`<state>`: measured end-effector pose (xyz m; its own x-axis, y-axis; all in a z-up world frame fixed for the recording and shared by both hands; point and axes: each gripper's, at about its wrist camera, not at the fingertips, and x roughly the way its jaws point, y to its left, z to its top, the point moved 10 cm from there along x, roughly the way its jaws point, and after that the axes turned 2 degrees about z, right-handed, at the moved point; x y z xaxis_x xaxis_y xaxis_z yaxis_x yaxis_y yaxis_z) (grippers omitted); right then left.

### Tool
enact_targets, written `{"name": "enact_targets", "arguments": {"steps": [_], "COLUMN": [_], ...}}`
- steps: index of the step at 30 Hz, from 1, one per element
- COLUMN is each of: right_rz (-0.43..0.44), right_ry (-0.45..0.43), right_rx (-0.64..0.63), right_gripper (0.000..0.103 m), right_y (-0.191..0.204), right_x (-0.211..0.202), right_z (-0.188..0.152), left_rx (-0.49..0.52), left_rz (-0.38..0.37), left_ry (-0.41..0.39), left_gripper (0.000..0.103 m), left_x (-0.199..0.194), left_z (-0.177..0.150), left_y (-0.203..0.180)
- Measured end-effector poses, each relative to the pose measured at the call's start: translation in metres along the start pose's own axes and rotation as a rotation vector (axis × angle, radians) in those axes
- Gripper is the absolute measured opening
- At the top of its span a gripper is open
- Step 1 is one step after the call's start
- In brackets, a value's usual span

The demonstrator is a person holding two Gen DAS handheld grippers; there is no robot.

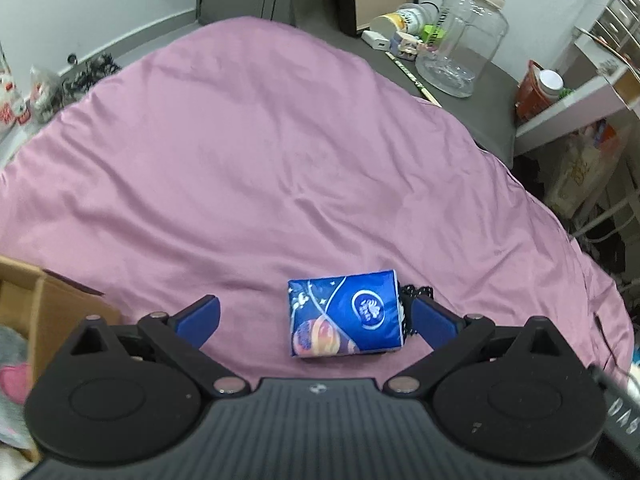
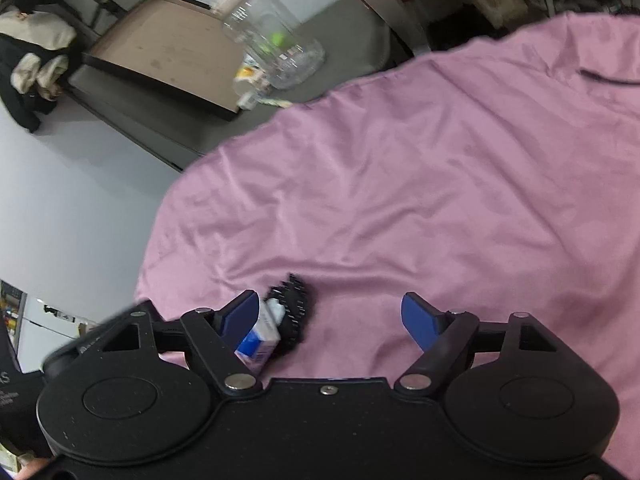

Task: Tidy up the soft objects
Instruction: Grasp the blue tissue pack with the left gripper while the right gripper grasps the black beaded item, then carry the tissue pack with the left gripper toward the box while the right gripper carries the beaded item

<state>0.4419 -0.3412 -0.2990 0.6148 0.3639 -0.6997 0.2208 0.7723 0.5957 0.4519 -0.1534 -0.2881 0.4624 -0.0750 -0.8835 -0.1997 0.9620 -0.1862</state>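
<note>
- While the blue tissue pack (image 1: 345, 312) lay flat on the pink sheet (image 1: 256, 152) of the bed, it sat between the blue fingers of the left tongs (image 1: 316, 320), closer to the finger at 3 o'clock than to the one at 9 o'clock.
- A small black lacy item (image 1: 416, 294) lay just beside the pack at its 3 o'clock edge, partly behind that finger; whether they touched could not be told.
- The left tongs stood wide apart, gripping nothing.
- In the right wrist view the same tissue pack (image 2: 260, 336) showed end-on just beside the 9 o'clock finger, with the black lacy item (image 2: 294, 308) at its 2 o'clock side.
- The right tongs (image 2: 330, 318) were also spread wide, with only the pink sheet (image 2: 400, 180) between the fingers.
- At 8 o'clock in the left view stood an open cardboard box (image 1: 44, 304) holding something grey and pink, too cut off to name.
- Toward 1 o'clock, past the sheet's far edge, a large clear plastic jar (image 1: 460, 40) stood on a dark grey surface (image 1: 492, 92) among small bottles and clutter.
- The right view showed that clear plastic jar (image 2: 276, 36) at 11 o'clock, near a brown board (image 2: 168, 48) with a dark frame.
</note>
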Motion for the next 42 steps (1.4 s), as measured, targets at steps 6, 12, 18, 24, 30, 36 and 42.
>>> {"name": "enact_targets", "arguments": {"steps": [6,12,18,24,30,36,42], "right_rz": [-0.007,0.002,0.002,0.016,-0.002,-0.036,-0.003], "right_ry": [0.032,0.049,0.049,0.048,0.064,0.077,0.085], "right_rx": [0.002,0.005,0.015,-0.012,-0.027,-0.110,-0.085], "right_gripper": [0.072,0.071,0.071,0.071,0.071,0.054,0.008], "right_y": [-0.005,-0.005,-0.003,0.016,0.024,0.037,0.036], "right_x": [0.018,0.029,0.039,0.053,0.065,0.077,0.068], "right_z": [-0.004,-0.005,-0.004,0.002,-0.004,-0.013,-0.015], "left_rx": [-0.007,0.000,-0.021,-0.071,-0.105,-0.082,-0.091], "left_rz": [0.003,0.026,0.018,0.019,0.021,0.044,0.043], "left_ry": [0.041,0.071,0.046,0.011,-0.023,-0.041,-0.047], "left_gripper": [0.102,0.102,0.074,0.073,0.074,0.074,0.074], "left_x": [0.024,0.047,0.051,0.037,0.020,0.004,-0.012], "left_z": [0.001,-0.007,-0.004,0.016,0.039,0.051,0.044], "left_y": [-0.005,-0.006,0.002,0.021,0.040,0.051,0.062]}}
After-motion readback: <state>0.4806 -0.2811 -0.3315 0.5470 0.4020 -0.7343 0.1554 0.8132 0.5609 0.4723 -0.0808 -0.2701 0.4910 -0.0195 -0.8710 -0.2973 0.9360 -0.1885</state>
